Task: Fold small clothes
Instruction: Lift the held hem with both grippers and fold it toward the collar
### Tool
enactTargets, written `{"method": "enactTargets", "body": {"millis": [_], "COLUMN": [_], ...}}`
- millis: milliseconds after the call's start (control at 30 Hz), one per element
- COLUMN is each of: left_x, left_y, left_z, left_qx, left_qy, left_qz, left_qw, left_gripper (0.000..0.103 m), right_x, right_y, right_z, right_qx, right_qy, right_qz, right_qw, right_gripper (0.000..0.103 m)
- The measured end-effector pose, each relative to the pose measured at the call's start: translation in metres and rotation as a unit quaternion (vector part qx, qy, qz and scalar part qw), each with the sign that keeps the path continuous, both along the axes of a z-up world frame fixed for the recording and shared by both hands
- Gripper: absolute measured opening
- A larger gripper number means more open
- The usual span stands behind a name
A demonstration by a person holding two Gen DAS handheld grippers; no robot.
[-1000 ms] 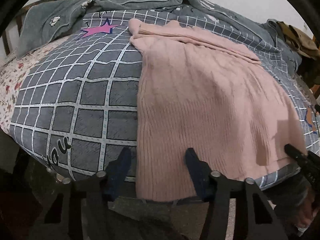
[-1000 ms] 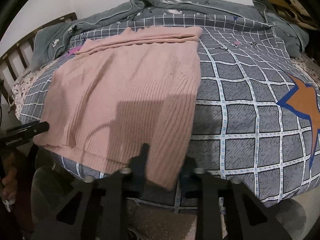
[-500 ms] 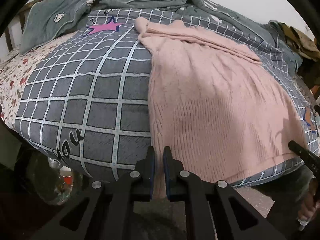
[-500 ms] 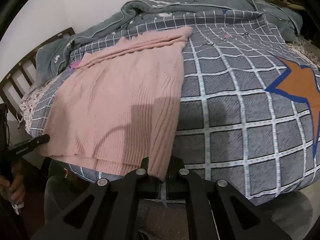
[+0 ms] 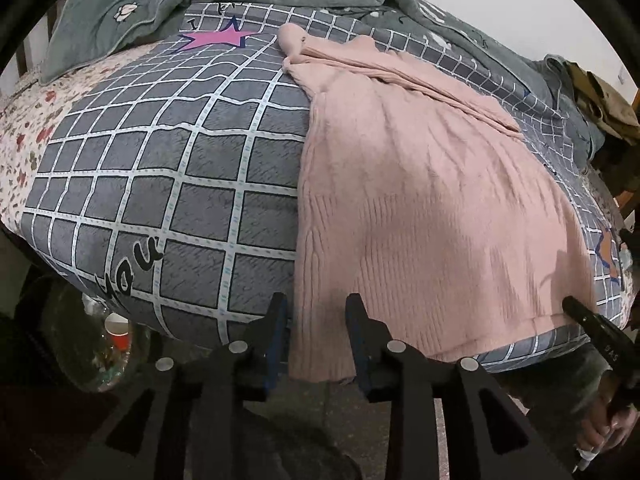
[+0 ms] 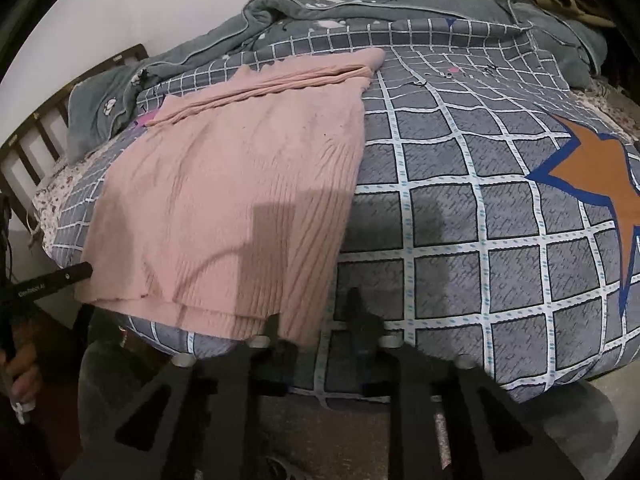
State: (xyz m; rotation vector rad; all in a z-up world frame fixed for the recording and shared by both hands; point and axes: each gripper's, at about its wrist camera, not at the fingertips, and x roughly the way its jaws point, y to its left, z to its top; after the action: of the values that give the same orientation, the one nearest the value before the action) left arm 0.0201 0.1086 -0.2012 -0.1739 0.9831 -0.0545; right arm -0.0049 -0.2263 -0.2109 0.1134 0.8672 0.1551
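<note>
As sweater [image 5: 420, 200] lies flat on bed [image 5: 160, 160], step: hem pickup.
Left claw [image 5: 316, 320]: apart, just opening, hem corner between.
Right claw [image 6: 316, 324]: likewise.
Next: I reclamp both corners, lift evenly.

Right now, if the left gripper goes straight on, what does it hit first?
The sweater: its hem corner hangs between the left gripper's jaws, which have just been opening. The quilt probably lies right behind.

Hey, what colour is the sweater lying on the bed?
Pale pink sweater, with a ribbed knit; the right wrist view shows it best.
</note>
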Motion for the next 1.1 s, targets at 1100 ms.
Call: {"method": "enactTargets", "body": {"millis": [1100], "left_x": [0.039], "left_y": [-0.003], "left_z": [0.168], "left_qx": [-0.021], "left_qy": [-0.096], "left_qz": [0.026], "left_qw": [0.9949], "left_gripper": [0.007], "right_x": [0.043], "right_y": [-0.011], "right_z": [0.166], "right_qx": [0.122], "right_qy": [-0.104], "right_qz": [0.031], "right_qw": [0.987], "right_gripper": [0.004]}}
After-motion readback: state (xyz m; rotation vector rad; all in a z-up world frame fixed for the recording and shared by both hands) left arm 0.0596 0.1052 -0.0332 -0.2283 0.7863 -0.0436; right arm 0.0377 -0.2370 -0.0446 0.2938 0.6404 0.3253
